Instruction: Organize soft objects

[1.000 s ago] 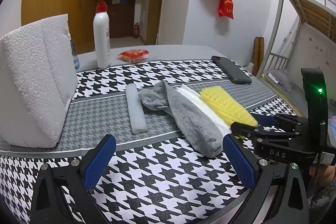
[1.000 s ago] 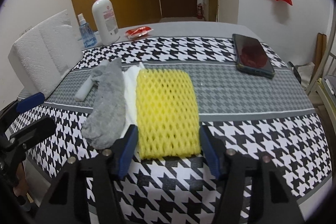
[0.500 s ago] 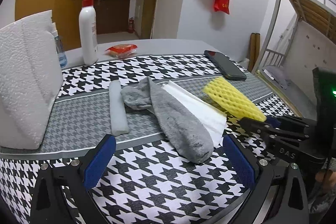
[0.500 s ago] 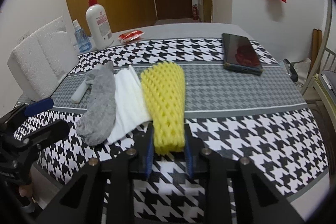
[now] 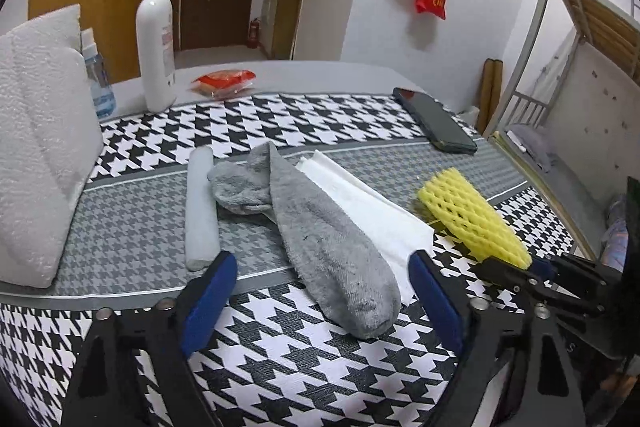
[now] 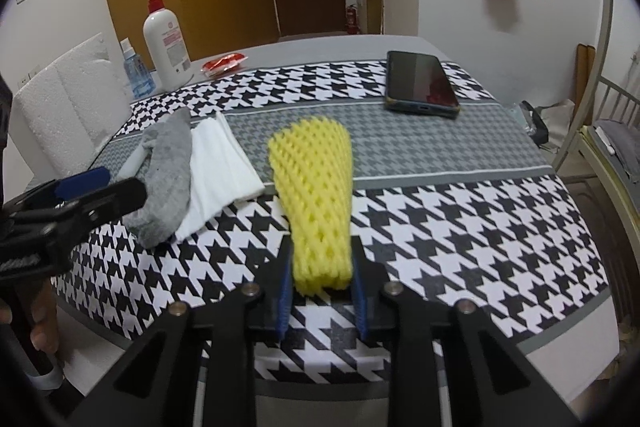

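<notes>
Right gripper [image 6: 322, 291] has its fingers clenched on the near end of the yellow foam net [image 6: 316, 195], which is lifted off the counter [image 6: 460, 227] and clear of the white cloth [image 6: 224, 171]. Left gripper [image 5: 320, 291] sits released, its fingers just drawn closer, straddling the toe of the grey sock [image 5: 320, 239] without pressing it. The sock overlaps the white cloth, with a pale foam roll [image 5: 200, 207] touching its cuff. Further back: a pump bottle [image 5: 155, 35], a small blue-labelled bottle [image 5: 98, 79], a red packet [image 5: 224, 81], a phone [image 5: 434, 125]. A white foam block [image 5: 40, 147] leans at the left edge.
</notes>
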Available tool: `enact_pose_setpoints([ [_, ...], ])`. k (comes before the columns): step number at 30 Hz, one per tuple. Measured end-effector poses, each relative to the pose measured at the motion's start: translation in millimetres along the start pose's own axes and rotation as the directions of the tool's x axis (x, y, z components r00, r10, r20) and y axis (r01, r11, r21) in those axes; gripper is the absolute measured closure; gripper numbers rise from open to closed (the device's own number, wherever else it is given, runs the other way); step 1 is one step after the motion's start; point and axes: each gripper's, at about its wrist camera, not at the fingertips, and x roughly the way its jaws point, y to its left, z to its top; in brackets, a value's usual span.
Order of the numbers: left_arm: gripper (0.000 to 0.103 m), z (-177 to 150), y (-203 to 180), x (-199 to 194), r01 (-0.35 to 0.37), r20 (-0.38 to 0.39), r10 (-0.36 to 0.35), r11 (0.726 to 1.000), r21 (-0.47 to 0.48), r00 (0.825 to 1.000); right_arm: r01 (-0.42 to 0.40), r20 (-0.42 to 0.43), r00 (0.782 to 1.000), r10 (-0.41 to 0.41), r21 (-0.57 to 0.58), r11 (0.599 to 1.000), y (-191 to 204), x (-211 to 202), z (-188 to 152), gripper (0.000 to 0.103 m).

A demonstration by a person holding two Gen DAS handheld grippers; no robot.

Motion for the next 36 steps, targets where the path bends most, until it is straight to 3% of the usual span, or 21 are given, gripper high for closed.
enact_pose_setpoints([
  [5,0.037,2.3,-1.5,10.9,-0.001,-0.044,0.001,1.0,-0.005,0.999,0.004,0.003,1.0,-0.004,-0.007,1.0,0.3,-0.4,-0.1,0.074],
  [7,0.049,2.5,-2.0,14.1,0.0,-0.061,0.0,1.0,-0.007,0.998,0.002,0.003,1.0,-0.002,-0.01,1.0,0.5,-0.7,-0.9,0.074],
  [11,0.058,2.3,-2.2,19.6,0.011,-0.079,-0.012,1.0,-0.012,0.997,0.005,0.004,1.0,-0.005,-0.014,1.0,0.7,-1.0,-1.3,0.073],
  [16,0.081,3.3,-2.0,20.4,0.017,-0.074,-0.018,1.0,-0.011,0.997,0.015,0.002,1.0,-0.015,-0.023,1.0,1.5,-0.7,-1.2,0.073],
  [19,0.089,3.7,-2.1,18.5,0.029,-0.069,-0.029,1.0,-0.002,0.997,0.026,0.001,1.0,-0.026,-0.034,0.999,3.2,-0.6,-1.6,0.073],
  [26,0.09,-0.6,4.0,-7.3,0.066,-0.029,-0.065,0.998,0.008,0.997,0.037,0.005,0.999,-0.037,-0.024,0.999,0.4,-3.8,-0.8,0.072],
  [36,0.09,-28.5,15.6,-41.7,0.031,-0.049,-0.029,0.999,0.041,0.998,0.039,0.02,0.999,-0.039,-0.02,0.999,-1.1,-15.3,-2.4,0.072],
])
